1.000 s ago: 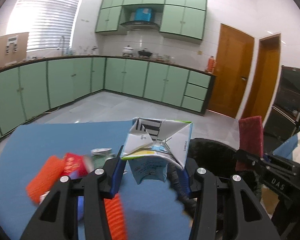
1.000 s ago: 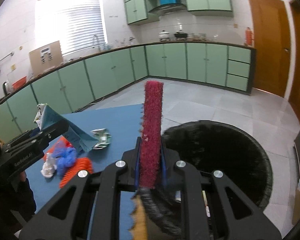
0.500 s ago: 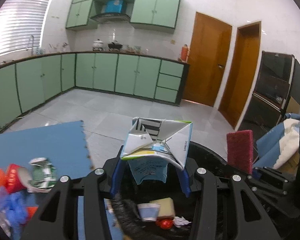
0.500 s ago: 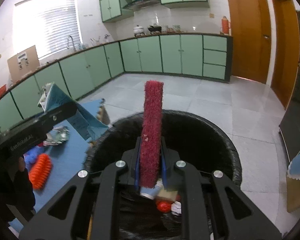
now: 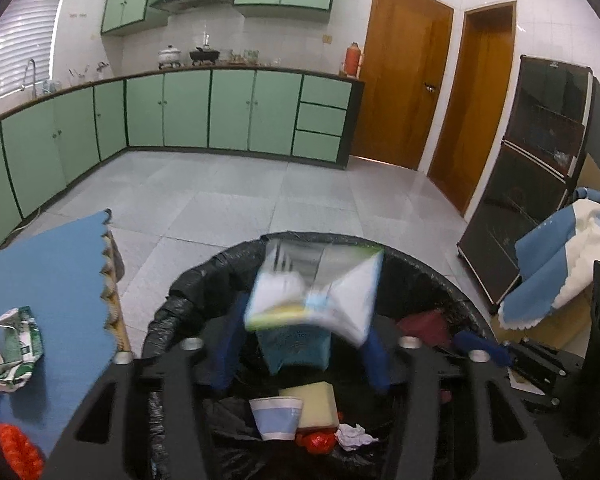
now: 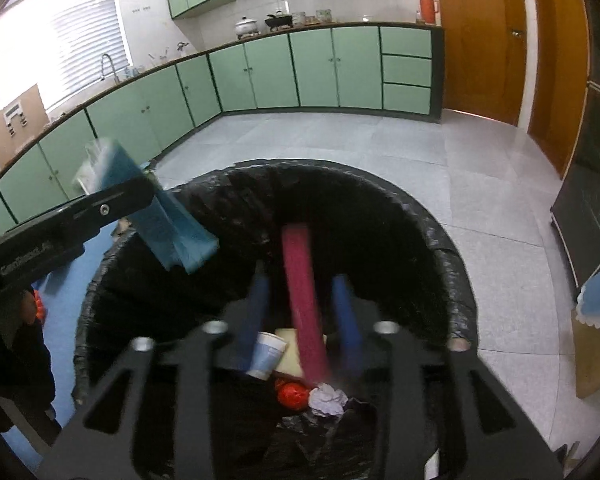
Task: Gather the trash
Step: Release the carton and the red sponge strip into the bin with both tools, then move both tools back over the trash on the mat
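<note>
Both grippers are held directly above the lined bin [image 6: 440, 240]. The left gripper [image 5: 300, 356] jaws are opening, with the flattened carton [image 5: 316, 296] loose between them. The right gripper [image 6: 300, 320] jaws are opening too, and the red sponge strip [image 6: 302, 296], long axis pointing into the bin, is seen slipping free.

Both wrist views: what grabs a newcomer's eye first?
The black-lined trash bin fills both views, with a paper cup and scraps at its bottom. Over it, the left claw is opening around a crumpled carton, and the right claw is opening around a red sponge strip.
</note>
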{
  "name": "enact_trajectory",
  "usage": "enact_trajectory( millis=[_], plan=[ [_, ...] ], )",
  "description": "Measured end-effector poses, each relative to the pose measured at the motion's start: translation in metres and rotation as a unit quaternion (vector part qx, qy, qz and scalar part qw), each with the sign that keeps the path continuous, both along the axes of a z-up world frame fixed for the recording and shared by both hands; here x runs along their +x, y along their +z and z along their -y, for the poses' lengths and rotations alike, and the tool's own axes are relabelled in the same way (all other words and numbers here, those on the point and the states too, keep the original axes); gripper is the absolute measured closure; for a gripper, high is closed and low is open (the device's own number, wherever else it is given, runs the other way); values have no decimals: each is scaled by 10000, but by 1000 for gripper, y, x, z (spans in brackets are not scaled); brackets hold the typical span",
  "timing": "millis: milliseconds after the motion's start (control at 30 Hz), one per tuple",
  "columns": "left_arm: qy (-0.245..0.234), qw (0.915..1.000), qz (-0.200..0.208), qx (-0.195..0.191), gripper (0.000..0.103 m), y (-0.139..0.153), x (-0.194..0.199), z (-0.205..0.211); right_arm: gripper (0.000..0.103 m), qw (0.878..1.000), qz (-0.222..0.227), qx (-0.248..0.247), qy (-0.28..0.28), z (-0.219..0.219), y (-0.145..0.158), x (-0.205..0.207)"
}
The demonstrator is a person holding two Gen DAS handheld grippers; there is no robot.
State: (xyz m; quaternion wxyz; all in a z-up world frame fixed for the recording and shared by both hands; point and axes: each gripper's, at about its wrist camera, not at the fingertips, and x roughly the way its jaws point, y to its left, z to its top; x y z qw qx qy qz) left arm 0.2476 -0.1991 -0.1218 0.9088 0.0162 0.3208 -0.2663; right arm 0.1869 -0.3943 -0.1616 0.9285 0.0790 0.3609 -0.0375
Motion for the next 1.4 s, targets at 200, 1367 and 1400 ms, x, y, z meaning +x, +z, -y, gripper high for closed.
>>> enact_trajectory(
  millis=[200,1367,1400],
  plan=[
    [168,9996,-102,-178,37,7,4,-15,19,9995,118,-129,-265,7,8,-16],
    [2957,9499,465,900,25,11,-126,-353,6,9845,367,-233,1698,-307,32,-23],
    [2983,9489,459,923,25,8,-128,-356,6,9843,301,-235,1722,-312,27,-19]
  ],
)
